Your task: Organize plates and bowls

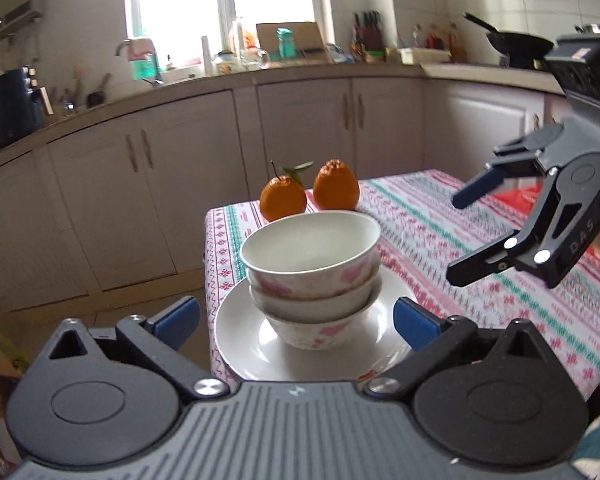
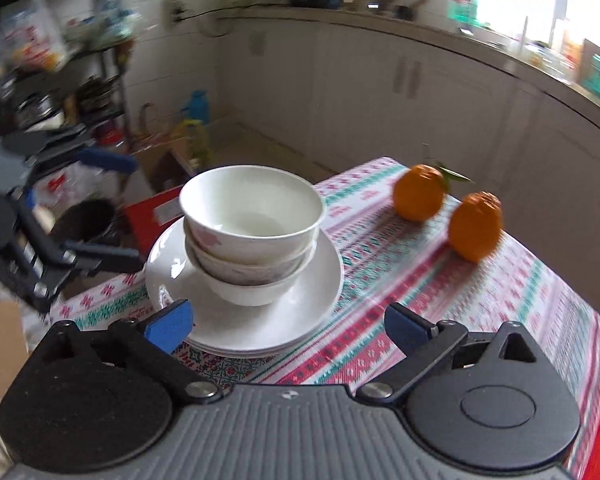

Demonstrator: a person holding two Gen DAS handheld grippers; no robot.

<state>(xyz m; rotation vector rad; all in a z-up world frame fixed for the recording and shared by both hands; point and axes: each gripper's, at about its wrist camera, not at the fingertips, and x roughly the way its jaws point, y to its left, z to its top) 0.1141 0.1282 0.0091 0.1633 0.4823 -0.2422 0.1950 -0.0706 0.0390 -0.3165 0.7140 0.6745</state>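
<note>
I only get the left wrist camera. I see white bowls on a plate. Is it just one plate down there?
Observer: No. The right wrist view shows stacked rims, so there are at least two plates under the bowls.
Operator: What's behind the bowls, low down?
Observer: A red box sits lower than the plates, on their far side.
Operator: And higher up on that side?
Observer: A cluttered shelf rack, too blurred for me to name what is on it.
</note>
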